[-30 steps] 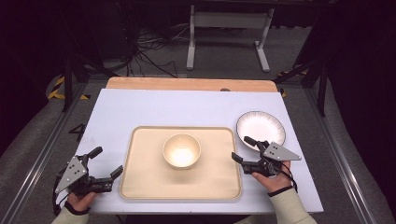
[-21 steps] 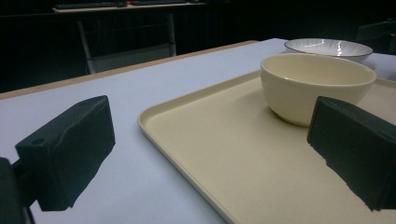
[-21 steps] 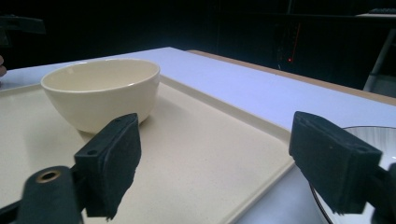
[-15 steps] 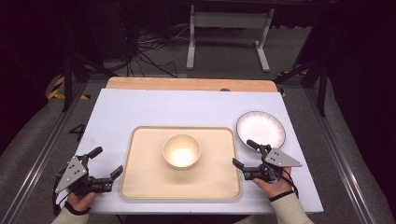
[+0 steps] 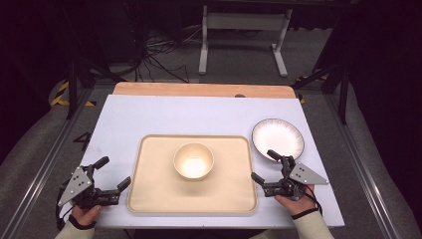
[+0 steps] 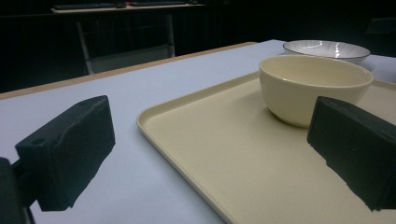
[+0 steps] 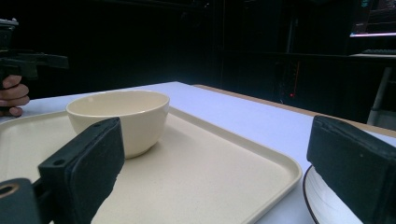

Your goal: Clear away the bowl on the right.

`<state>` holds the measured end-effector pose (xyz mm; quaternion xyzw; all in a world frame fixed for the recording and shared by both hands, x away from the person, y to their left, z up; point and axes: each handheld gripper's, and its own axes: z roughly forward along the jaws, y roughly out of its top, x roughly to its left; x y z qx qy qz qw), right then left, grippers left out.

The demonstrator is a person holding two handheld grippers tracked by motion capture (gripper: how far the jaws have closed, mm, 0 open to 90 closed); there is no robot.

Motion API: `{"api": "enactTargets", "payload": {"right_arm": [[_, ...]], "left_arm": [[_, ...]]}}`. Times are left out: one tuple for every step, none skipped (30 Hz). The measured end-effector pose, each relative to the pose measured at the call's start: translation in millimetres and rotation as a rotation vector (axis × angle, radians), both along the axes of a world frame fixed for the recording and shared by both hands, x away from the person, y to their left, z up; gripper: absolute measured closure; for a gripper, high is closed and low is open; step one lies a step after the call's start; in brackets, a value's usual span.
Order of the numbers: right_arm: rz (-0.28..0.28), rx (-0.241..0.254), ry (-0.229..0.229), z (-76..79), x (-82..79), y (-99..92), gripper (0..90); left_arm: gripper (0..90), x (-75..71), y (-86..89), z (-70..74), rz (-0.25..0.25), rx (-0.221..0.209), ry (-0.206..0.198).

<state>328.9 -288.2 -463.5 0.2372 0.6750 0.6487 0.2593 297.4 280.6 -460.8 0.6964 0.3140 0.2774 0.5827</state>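
A cream bowl [image 5: 193, 160] stands upright in the middle of a cream tray [image 5: 159, 179]. Just off the tray's right side lies a white plate [image 5: 277, 138]. My left gripper [image 5: 116, 171] is open beside the tray's near left corner, and its view looks across the tray [image 6: 224, 149] to the bowl [image 6: 313, 86]. My right gripper [image 5: 263, 165] sits near the tray's right edge, below the plate. Its jaws have just been opening and stand wide, with nothing gripped. Its view has the bowl [image 7: 119, 116] on the left and the plate's rim [image 7: 322, 196] on the right.
The white tabletop [image 5: 199, 114] ends in a wooden strip [image 5: 199, 89] at the far side. Beyond it are floor cables [image 5: 159, 59] and a metal stand [image 5: 244, 30]. Dark frame rails [image 5: 40, 164] flank the table.
The right gripper's jaws have spread wider and the hand has drifted slightly toward the near right. The left gripper, bowl, tray and plate have not moved.
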Motion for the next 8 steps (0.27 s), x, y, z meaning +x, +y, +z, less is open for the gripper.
{"api": "enactTargets", "payload": {"right_arm": [[0.001, 0.001, -0.003, 0.0, 0.2, -0.1, 4.5], [0.002, 0.001, -0.001, 0.0, 0.2, -0.1, 4.5], [0.001, 0.0, 0.0, 0.0, 0.2, -0.1, 4.5], [0.001, 0.0, 0.0, 0.0, 0.2, 0.0, 4.5], [0.001, 0.0, 0.0, 0.0, 0.3, 0.0, 4.5], [0.001, -0.001, 0.0, 0.0, 0.3, -0.2, 4.6], [0.001, -0.001, -0.001, 0.0, 0.3, -0.2, 4.6], [0.001, 0.0, 0.0, 0.0, 0.2, -0.1, 4.6]], "left_arm": [[1.5, 0.0, 0.0, 0.0, 0.0, 0.0, 0.0], [1.5, 0.0, 0.1, 0.1, 0.0, 0.001, 0.002], [1.5, 0.0, 0.1, 0.0, 0.0, 0.0, 0.001], [1.5, 0.0, 0.0, 0.0, 0.0, 0.0, 0.001], [1.5, 0.0, 0.0, 0.0, 0.0, 0.0, 0.0], [1.5, 0.0, 0.0, 0.0, 0.0, 0.0, 0.001], [1.5, 0.0, 0.2, 0.1, -0.001, 0.001, 0.002], [1.5, 0.0, 0.2, 0.1, -0.002, 0.002, 0.003]]}}
